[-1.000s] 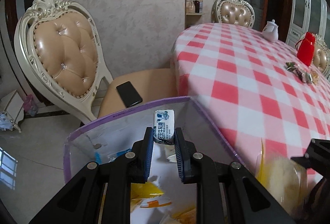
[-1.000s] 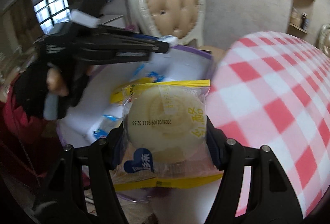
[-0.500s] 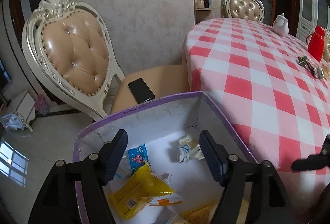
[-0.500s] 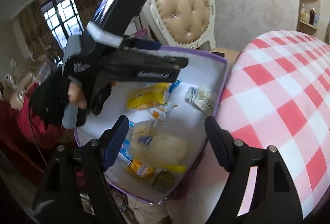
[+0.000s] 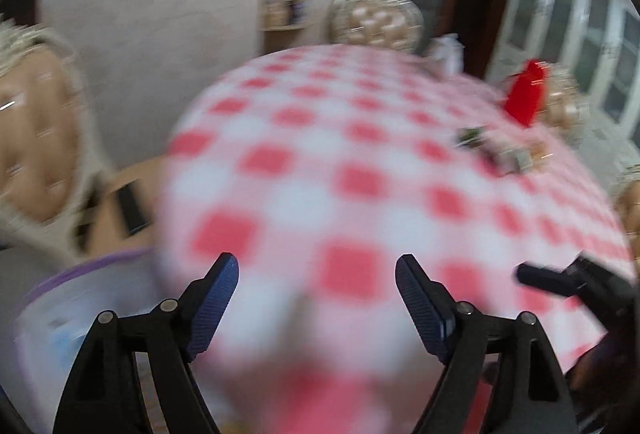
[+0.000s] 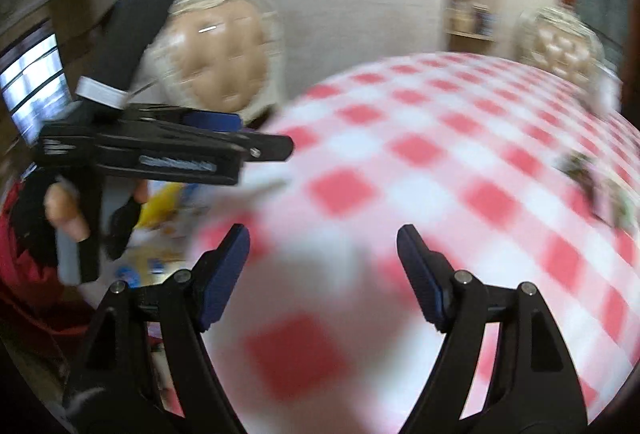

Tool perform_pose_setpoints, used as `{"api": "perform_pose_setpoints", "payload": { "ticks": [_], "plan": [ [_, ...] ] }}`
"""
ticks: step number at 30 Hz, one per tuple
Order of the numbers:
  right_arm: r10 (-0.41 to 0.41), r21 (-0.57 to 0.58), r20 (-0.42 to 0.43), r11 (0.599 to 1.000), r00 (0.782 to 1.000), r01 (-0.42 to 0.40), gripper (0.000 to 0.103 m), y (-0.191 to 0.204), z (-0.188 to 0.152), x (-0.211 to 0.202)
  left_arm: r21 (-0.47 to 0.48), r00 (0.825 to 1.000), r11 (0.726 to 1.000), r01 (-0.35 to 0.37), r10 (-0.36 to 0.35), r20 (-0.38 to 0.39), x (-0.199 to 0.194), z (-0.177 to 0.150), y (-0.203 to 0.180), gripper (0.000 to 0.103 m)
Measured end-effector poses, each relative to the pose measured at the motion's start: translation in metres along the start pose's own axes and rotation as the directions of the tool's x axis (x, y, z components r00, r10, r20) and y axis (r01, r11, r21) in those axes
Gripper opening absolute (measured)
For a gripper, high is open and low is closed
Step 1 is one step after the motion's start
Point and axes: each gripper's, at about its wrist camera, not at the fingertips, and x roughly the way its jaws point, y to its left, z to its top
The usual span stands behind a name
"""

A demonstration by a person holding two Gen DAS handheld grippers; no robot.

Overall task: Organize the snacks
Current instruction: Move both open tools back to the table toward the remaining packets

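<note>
Both views are motion-blurred. My left gripper point(image 5: 316, 260) hangs over the near edge of the red-and-white checked table point(image 5: 304, 138); its jaws are opening and nothing is between them. Low at the left is the purple-rimmed white box point(image 5: 92, 266). My right gripper point(image 6: 323, 230) is open and empty over the same table edge. In the right wrist view the left gripper point(image 6: 276, 150) shows side on, above the box's snack packets point(image 6: 160, 208). A small heap of loose snacks point(image 5: 492, 150) lies far across the table point(image 6: 440, 154).
A cream padded chair point(image 5: 32, 154) stands left of the table with a black phone point(image 5: 132, 210) on its seat. A red jug point(image 5: 526, 96) and a white teapot point(image 5: 444, 52) stand at the table's far side. A gloved hand point(image 6: 64, 210) holds the left gripper.
The left gripper let a small packet go into the box and the right dropped its round cake packet there. Both then swung right, away from the box, to over the table.
</note>
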Motion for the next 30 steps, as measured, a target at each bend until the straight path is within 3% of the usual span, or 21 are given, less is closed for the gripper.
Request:
{"api": "perform_pose_setpoints", "payload": {
  "ticks": [3,6,9,12,15,17,20,22,25,27,30],
  "plan": [
    [-0.130,0.123,0.013,0.984,0.991,0.128,0.078,-0.057,-0.009,-0.019,0.023,0.995,0.995,0.093,-0.093,0.020,0.035,0.025,-0.057,0.083],
    [-0.257,0.259,0.012,0.934,0.966,0.245,0.078,-0.119,-0.023,-0.045,0.022,0.982,0.982,0.189,-0.189,-0.013,0.080,0.047,-0.113,0.083],
    [-0.335,0.409,0.008,0.861,0.942,0.302,0.078,-0.178,-0.042,-0.073,0.007,0.971,0.972,0.235,-0.235,-0.035,0.115,0.060,-0.150,0.083],
    [-0.365,0.585,-0.010,0.753,0.931,0.301,0.078,-0.231,-0.065,-0.094,-0.019,0.970,0.970,0.242,-0.243,-0.031,0.145,0.071,-0.178,0.083],
    [-0.426,0.633,-0.041,0.689,0.904,0.354,0.078,-0.255,-0.074,-0.102,-0.050,0.965,0.964,0.260,-0.261,-0.035,0.170,0.084,-0.193,0.083],
    [-0.429,0.635,-0.042,0.686,0.902,0.356,0.078,-0.265,-0.074,-0.102,-0.111,0.952,0.948,0.297,-0.303,-0.036,0.186,0.091,-0.195,0.083],
    [-0.422,0.603,-0.029,0.716,0.906,0.352,0.078,-0.278,-0.060,-0.092,-0.140,0.932,0.925,0.352,-0.361,-0.041,0.197,0.094,-0.197,0.083],
    [-0.434,0.544,-0.051,0.743,0.899,0.390,0.078,-0.287,-0.041,-0.070,-0.116,0.942,0.938,0.328,-0.333,-0.034,0.196,0.091,-0.196,0.083],
    [-0.398,0.502,-0.071,0.778,0.915,0.377,0.078,-0.303,-0.016,-0.034,-0.136,0.951,0.942,0.306,-0.310,-0.015,0.194,0.094,-0.183,0.083],
    [-0.386,0.486,-0.083,0.789,0.919,0.376,0.078,-0.313,-0.006,-0.016,-0.157,0.960,0.947,0.279,-0.280,0.016,0.190,0.098,-0.173,0.083],
    [-0.381,0.455,-0.107,0.802,0.918,0.386,0.078,-0.330,0.010,0.007,-0.180,0.960,0.943,0.280,-0.279,0.029,0.190,0.101,-0.165,0.083]
  ]
}}
